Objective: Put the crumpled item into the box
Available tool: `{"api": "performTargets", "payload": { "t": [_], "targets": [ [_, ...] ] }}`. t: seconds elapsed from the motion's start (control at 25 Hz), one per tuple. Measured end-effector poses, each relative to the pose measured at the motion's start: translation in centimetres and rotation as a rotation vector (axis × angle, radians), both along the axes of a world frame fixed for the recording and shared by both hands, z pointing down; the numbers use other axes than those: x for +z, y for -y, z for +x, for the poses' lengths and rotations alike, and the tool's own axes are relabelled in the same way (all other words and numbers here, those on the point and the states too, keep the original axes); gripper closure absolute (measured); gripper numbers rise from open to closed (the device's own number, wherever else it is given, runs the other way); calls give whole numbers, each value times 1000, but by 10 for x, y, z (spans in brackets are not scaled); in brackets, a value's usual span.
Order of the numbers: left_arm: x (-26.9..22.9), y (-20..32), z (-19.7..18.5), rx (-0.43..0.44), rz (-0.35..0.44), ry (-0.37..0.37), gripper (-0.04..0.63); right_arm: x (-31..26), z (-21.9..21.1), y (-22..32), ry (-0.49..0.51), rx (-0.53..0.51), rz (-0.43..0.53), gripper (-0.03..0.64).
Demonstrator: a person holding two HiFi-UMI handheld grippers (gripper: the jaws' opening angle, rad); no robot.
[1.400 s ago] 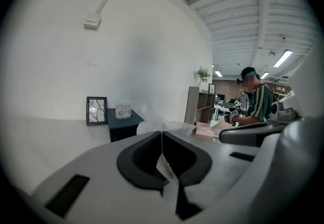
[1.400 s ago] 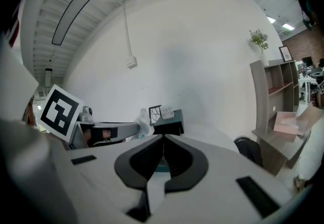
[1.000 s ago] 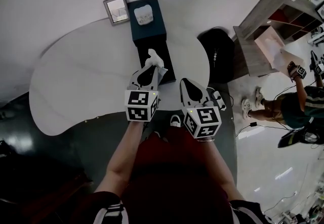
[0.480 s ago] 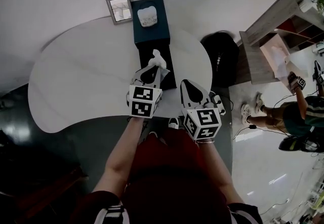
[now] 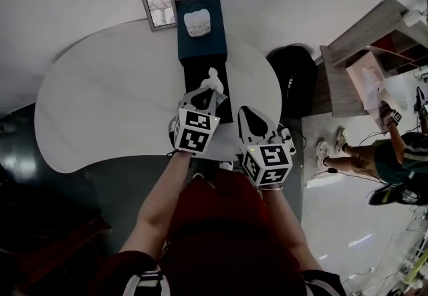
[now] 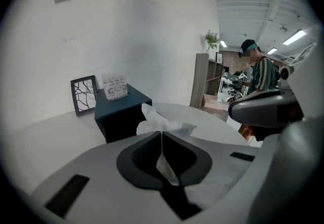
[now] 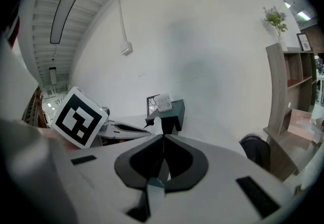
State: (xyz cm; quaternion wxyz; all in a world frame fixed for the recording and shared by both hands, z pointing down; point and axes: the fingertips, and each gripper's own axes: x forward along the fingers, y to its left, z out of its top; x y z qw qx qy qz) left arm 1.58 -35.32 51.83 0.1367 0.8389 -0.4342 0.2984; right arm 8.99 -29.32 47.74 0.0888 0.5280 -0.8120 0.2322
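Note:
The crumpled white tissue [image 5: 214, 79] sticks out of my left gripper [image 5: 204, 92], which is shut on it just in front of the dark teal box [image 5: 201, 44]. In the left gripper view the tissue [image 6: 160, 125] bunches past the closed jaws of the left gripper [image 6: 162, 136], with the box [image 6: 123, 113] a little beyond it to the left. A white printed pack [image 5: 196, 22] sits on the box top. My right gripper [image 5: 245, 110] hovers beside the left one at the table's near edge. Seen from its own camera, the right gripper [image 7: 163, 140] is shut with nothing visible between its jaws.
A small picture frame [image 5: 159, 9] stands left of the box on the white rounded table [image 5: 107, 101]. Right of the table are a black bag [image 5: 294, 77], a wooden shelf unit [image 5: 364, 47] and a person [image 5: 391, 154] on the floor.
My left gripper has edged slightly forward and right with the tissue still in it. The right gripper has hardly moved.

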Motion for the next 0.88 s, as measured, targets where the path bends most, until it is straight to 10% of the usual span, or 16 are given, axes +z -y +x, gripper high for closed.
{"api": "performTargets", "payload": {
  "t": [0.88],
  "targets": [
    [10, 1, 0, -15, -65, 32, 563, 2, -2, 10, 11, -23, -9, 601]
  ]
}}
